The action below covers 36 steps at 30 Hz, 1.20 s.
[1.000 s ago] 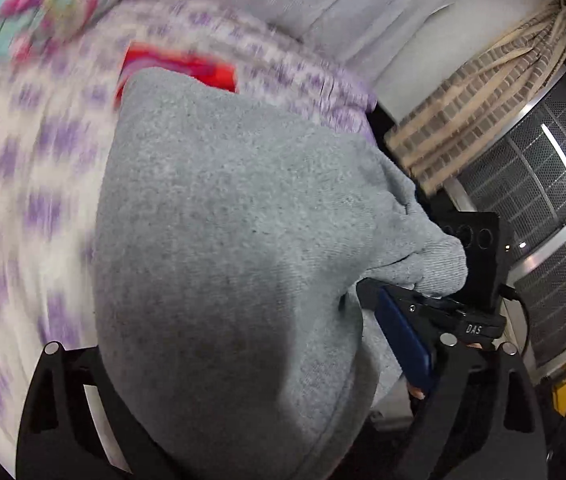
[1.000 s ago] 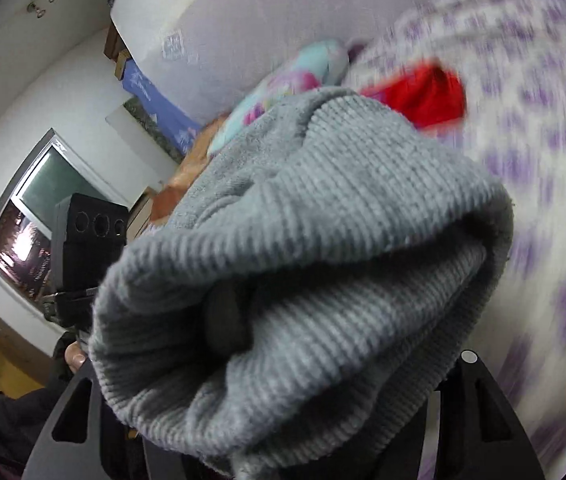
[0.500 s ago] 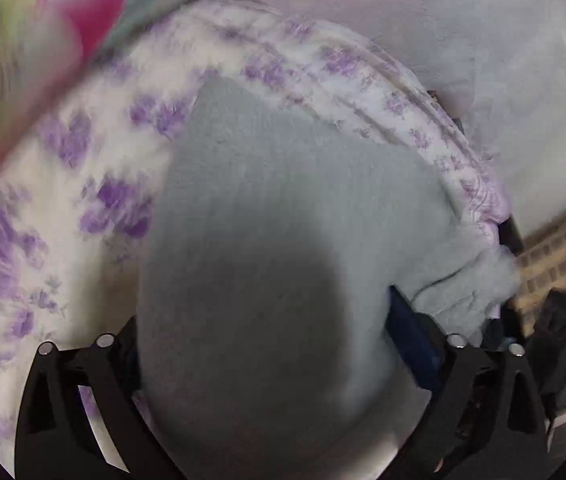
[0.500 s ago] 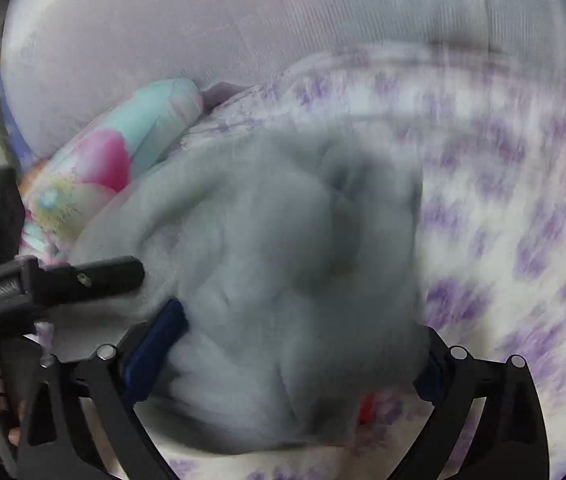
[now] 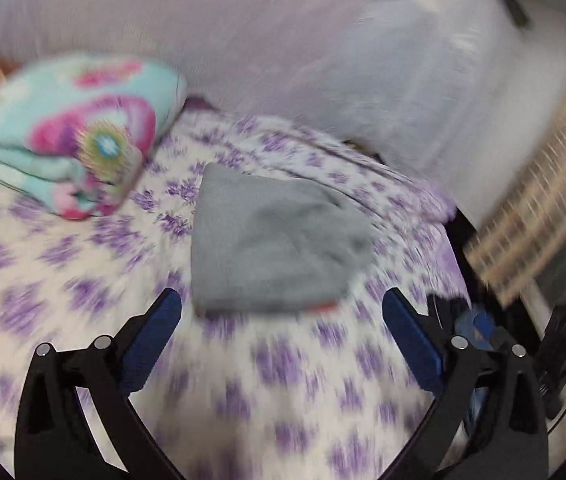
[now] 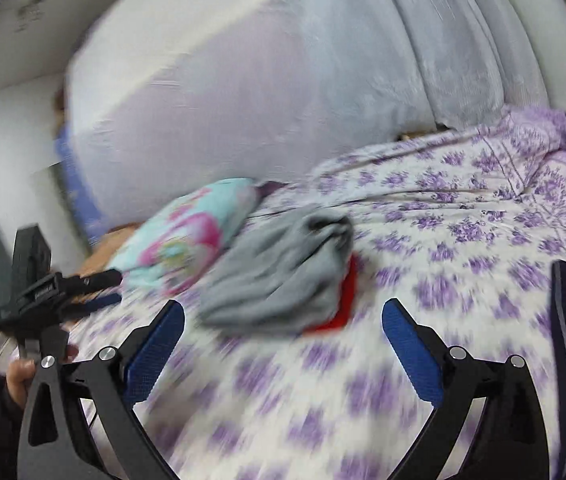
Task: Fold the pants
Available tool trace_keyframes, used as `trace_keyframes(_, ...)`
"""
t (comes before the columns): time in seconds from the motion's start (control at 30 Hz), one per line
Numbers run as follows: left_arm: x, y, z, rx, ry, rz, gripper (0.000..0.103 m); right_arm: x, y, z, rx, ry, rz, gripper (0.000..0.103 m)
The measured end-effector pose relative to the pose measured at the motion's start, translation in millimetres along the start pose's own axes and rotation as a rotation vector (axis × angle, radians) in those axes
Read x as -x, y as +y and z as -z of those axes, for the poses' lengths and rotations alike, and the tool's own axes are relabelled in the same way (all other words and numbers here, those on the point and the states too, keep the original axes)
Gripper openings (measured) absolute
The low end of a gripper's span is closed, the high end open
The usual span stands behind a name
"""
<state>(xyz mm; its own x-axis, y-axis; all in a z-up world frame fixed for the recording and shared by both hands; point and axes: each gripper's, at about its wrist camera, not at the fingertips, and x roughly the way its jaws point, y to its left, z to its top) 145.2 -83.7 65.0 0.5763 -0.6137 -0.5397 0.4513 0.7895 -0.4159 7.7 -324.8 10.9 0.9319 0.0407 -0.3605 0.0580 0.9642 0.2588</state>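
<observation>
The folded grey pants (image 5: 275, 244) lie on the purple-flowered bedsheet (image 5: 83, 280), on top of a red garment whose edge (image 6: 347, 300) shows under them. In the right wrist view the grey pants (image 6: 283, 276) sit just beyond the fingers. My left gripper (image 5: 281, 320) is open and empty, a little short of the pants. My right gripper (image 6: 283, 332) is open and empty too. The left gripper's body (image 6: 47, 292) shows at the left of the right wrist view.
A folded turquoise and pink blanket (image 5: 63, 136) lies on the bed left of the pants. A large pale upright mattress (image 6: 263, 80) stands behind the bed. A curtain (image 5: 539, 216) and a window are at the right past the bed's edge.
Both grippers let go of the grey pants and drew back. The pants now lie on the bed over the red garment.
</observation>
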Motion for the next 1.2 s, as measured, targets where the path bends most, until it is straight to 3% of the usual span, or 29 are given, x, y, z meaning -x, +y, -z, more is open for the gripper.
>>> trace_keyframes(0.13, 95, -35, 60, -0.087, -0.058, -0.015, 0.098, 98, 38, 35, 0.073, -0.044, -0.045, 0.099)
trace_keyframes(0.2, 138, -55, 91, -0.148, -0.116, -0.083, 0.098, 144, 52, 56, 0.107, -0.072, -0.075, 0.099)
trace_keyframes(0.33, 174, -66, 148, -0.177, -0.152, -0.139, 0.098, 194, 77, 96, 0.153, -0.104, -0.072, 0.099)
trace_keyframes(0.43, 177, -64, 187, -0.18, -0.141, -0.219, 0.098, 198, 85, 131, 0.172, -0.095, 0.001, 0.099)
trace_keyframes(0.53, 166, -54, 217, -0.156, -0.082, -0.301, 0.098, 191, 88, 163, 0.179, -0.067, 0.119, 0.099)
trace_keyframes(0.77, 158, -48, 241, -0.158, -0.038, -0.385, 0.098, 188, 83, 189, 0.169, -0.057, 0.247, 0.099)
trace_keyframes(1.2, 152, -42, 245, -0.154, -0.054, -0.419, 0.098, 179, 68, 193, 0.134, -0.034, 0.255, 0.099)
